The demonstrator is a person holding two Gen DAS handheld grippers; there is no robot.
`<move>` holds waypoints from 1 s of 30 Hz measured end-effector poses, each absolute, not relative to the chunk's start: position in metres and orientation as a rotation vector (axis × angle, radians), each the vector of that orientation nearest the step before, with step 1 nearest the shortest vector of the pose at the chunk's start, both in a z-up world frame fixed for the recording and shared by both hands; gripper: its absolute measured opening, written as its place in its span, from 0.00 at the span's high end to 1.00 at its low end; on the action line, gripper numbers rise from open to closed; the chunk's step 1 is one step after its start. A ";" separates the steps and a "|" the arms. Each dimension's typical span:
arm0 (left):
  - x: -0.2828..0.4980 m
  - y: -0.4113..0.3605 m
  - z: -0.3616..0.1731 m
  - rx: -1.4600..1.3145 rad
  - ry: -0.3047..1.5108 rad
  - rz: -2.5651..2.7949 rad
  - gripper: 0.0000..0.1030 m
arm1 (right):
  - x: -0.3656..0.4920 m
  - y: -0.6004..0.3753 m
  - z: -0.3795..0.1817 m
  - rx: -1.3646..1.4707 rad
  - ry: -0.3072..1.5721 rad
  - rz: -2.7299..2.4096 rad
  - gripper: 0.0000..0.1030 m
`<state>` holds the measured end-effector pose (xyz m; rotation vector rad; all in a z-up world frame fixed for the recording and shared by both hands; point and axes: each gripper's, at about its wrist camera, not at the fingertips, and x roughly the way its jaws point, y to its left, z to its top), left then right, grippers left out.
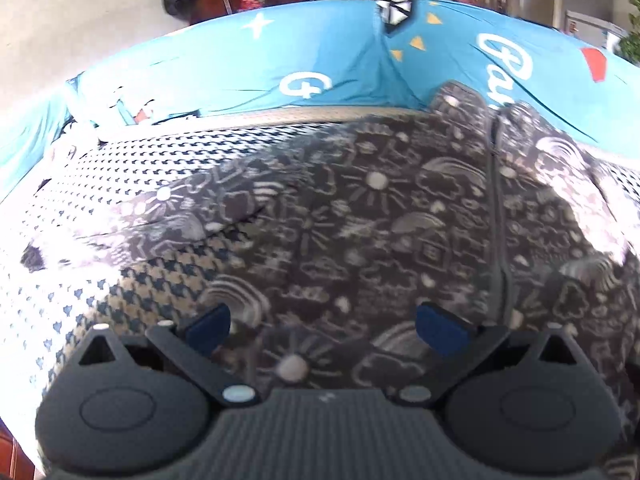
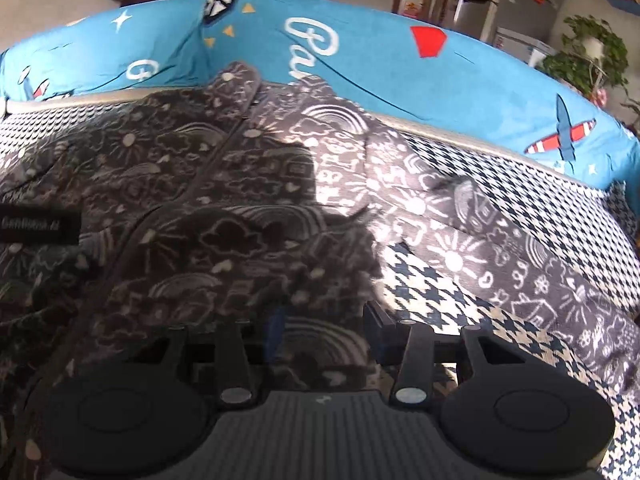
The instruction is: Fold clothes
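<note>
the dark grey fleece jacket with white doodle print [image 1: 360,208] lies spread on the houndstooth-patterned bed cover [image 1: 120,160], in front of the blue printed sheet [image 2: 360,60]. left tool [image 1: 320,326] hangs released above it; right tool [image 2: 326,330] straddles the jacket's edge, grip uncertain. best to pinch a full edge, then fold flat.

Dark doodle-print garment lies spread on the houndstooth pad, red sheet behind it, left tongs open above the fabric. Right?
Not quite: the sheet behind is blue, with only small red shapes printed on it, as both wrist views show. The rest holds: the garment lies on the houndstooth pad, and the left tongs stand open over it.
</note>
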<state>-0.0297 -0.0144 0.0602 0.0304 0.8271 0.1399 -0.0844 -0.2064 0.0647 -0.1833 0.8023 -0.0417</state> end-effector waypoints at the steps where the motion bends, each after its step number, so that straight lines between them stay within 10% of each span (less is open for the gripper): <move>1: -0.029 -0.009 0.061 0.022 0.825 0.154 0.00 | -0.085 -0.200 0.064 -0.199 0.799 -0.027 0.57; 30: -0.025 -0.006 0.041 0.075 0.906 0.182 0.00 | -0.071 -0.168 0.052 -0.163 0.886 0.067 0.47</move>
